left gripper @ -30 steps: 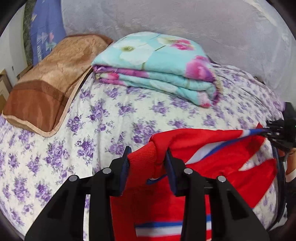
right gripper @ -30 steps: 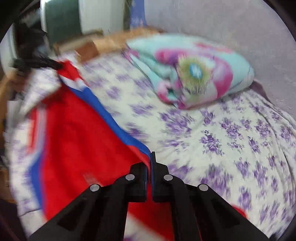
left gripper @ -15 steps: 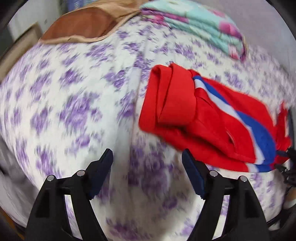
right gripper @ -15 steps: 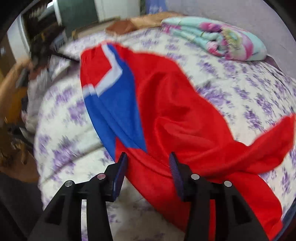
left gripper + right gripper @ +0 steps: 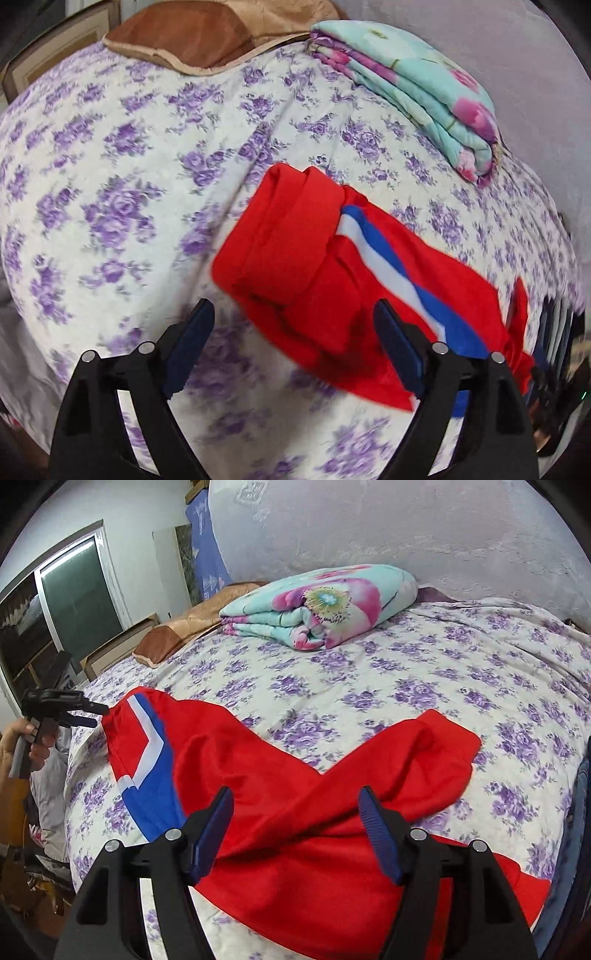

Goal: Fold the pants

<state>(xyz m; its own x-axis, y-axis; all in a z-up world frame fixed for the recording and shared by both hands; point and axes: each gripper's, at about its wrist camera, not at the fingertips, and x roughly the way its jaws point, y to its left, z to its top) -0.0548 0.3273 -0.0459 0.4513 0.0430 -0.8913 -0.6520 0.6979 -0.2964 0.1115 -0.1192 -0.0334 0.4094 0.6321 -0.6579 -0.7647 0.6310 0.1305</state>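
While tilted down over the pants, left claw and right claw just opened wide, empty.

The pants are soft red cloth, smooth with a slight shine, and carry blue and white stripes. The bed sheet is thin matt cloth printed with purple flowers. The folded blanket looks thick, puffy and soft. The brown pillow has a shiny, crinkly cover. The left gripper and the right gripper are hard black plastic, dull and smooth, with small shiny metal screws. Their fingers have blue ribbed pads. The wall is rough and patchy.
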